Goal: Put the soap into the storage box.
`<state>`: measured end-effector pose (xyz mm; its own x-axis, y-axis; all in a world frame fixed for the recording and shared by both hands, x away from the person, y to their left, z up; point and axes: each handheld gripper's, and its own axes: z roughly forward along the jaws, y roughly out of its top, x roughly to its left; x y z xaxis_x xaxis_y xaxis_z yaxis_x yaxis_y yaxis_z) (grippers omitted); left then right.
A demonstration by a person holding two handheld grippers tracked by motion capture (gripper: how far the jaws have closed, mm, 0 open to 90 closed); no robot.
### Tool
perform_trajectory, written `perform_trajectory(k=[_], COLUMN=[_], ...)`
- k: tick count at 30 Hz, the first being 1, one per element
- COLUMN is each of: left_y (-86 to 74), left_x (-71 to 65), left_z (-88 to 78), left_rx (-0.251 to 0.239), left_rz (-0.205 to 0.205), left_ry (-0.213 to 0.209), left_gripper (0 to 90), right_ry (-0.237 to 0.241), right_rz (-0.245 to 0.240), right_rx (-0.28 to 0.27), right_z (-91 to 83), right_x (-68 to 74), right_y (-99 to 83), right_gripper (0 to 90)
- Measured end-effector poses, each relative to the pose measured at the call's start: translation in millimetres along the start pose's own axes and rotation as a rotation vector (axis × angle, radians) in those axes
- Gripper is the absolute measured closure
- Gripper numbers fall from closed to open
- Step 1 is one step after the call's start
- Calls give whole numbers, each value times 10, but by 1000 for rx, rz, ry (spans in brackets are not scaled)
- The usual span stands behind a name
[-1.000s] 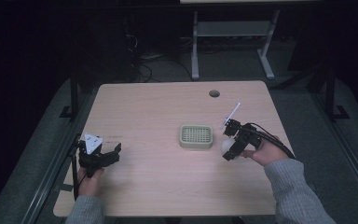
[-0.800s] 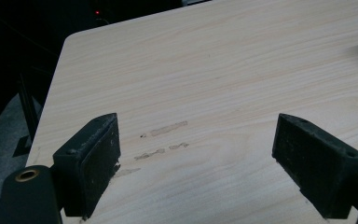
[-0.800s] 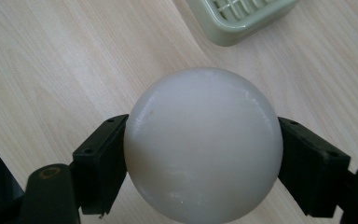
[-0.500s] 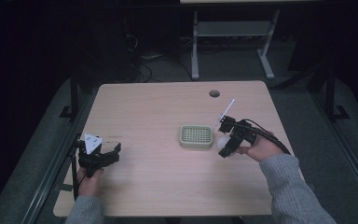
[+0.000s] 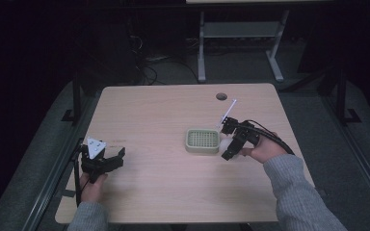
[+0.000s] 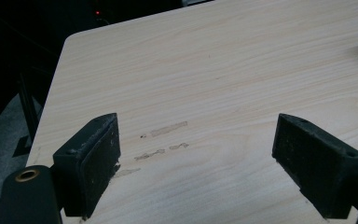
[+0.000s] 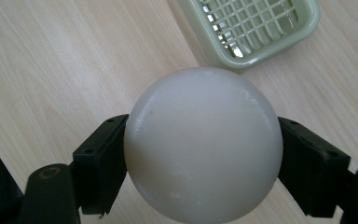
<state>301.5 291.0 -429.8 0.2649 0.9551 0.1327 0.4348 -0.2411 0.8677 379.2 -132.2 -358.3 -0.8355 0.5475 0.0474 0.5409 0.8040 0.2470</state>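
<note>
A white ball [image 7: 203, 144] sits clamped between the jaws of my right gripper [image 5: 229, 144], which is shut on it just above the table. In the high view the white ball [image 5: 226, 143] shows right beside the right end of a pale green slotted dish [image 5: 202, 140]. The same green dish [image 7: 251, 28] lies just beyond the ball in the right gripper view. My left gripper [image 5: 107, 162] rests near the table's front left edge, open, with bare wood between its jaws [image 6: 196, 154].
The wooden table [image 5: 173, 110] has a round cable hole [image 5: 221, 96] at the back right. Faint tape marks [image 6: 163, 140] lie ahead of the left gripper. A metal desk frame [image 5: 236, 43] stands on the floor behind the table.
My right gripper has carried the white ball leftward, toward the green dish. The left gripper has stayed where it was.
</note>
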Motion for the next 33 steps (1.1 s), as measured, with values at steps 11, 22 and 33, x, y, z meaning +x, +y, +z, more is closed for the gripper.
perform_trajectory(k=[11, 22, 33], left_y=[0, -2, -3], left_x=[11, 21, 22], left_z=[0, 0, 2], left_rx=[-3, -2, -1], left_rz=[-4, -12, -10], left_ry=[1, 5, 3], left_gripper=[148, 148, 148], right_ry=[9, 19, 25], right_rz=[-8, -22, -31], right_rx=[-3, 0, 3], right_z=[-3, 29, 55], right_x=[-3, -2, -5], right_y=[98, 214, 308], right_gripper=[224, 224, 224])
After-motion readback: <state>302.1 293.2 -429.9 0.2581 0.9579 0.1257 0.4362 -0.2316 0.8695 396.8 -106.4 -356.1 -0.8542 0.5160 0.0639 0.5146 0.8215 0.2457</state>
